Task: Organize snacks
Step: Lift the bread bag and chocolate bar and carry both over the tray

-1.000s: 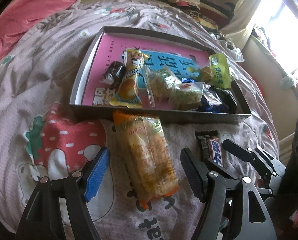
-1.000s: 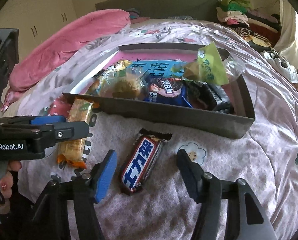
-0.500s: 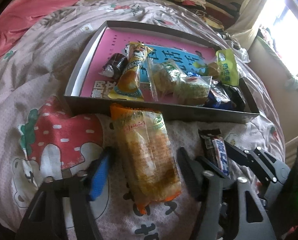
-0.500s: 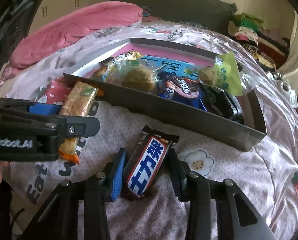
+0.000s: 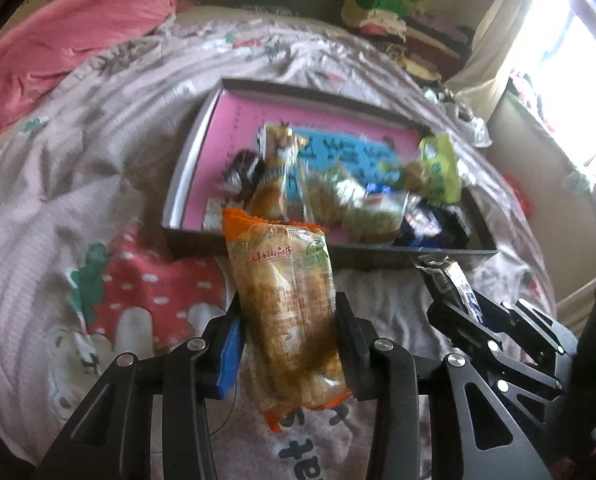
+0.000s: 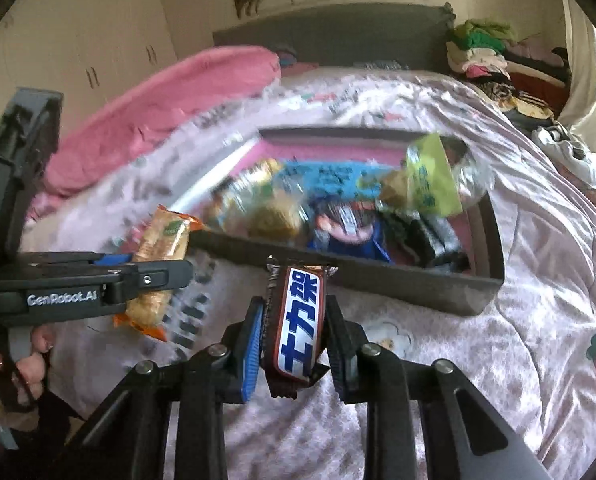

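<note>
Orange-edged wrapper: the long cake packet (image 5: 286,312) is pinched at its lower half by the left gripper (image 5: 288,344), top end reaching up toward the grey box (image 5: 194,240).
Left gripper: jaws have just been closing and now press on both sides of the packet, blue pad on one side, black on the other.
Right gripper: the right gripper (image 6: 294,344) has just been closing too, and it is clamped tight on the chocolate bar (image 6: 298,324), which stands nearly upright between the pads, white label with blue characters facing the camera.
Chocolate bar, other view: from the left wrist camera it (image 5: 451,284) pokes out of the right gripper's (image 5: 463,308) black fingers, just in front of the box wall.
Box: sits on the bed's pink printed quilt (image 6: 537,280), pink and blue sheet on its floor, loaded with a green pouch (image 6: 431,178), round cakes in clear wrap (image 5: 329,196) and dark-wrapped sweets, all blurred.
Hand: fingers (image 6: 34,350) wrapped around the left gripper's handle at the edge of the right wrist view.
Background: pink duvet (image 5: 70,36) rolled near the headboard, folded clothes (image 6: 485,48) stacked beyond.
</note>
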`<action>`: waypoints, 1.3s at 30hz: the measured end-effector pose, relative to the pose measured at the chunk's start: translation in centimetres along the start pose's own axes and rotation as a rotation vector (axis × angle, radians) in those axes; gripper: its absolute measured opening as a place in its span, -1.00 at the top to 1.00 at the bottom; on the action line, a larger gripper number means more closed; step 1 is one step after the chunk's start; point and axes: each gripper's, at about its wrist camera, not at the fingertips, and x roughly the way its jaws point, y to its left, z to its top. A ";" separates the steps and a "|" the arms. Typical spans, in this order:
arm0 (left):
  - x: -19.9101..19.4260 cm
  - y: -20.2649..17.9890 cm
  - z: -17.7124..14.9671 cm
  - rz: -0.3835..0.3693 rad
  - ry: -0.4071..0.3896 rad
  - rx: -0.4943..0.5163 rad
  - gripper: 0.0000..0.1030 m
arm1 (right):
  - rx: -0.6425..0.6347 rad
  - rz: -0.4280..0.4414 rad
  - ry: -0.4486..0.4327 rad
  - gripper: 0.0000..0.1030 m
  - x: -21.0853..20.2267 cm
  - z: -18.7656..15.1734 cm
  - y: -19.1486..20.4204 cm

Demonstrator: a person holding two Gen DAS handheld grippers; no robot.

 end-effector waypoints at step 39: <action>-2.1 -2.2 6.6 0.008 -0.131 0.033 0.18 | 0.098 -0.136 -0.261 0.44 -4.1 3.6 -5.6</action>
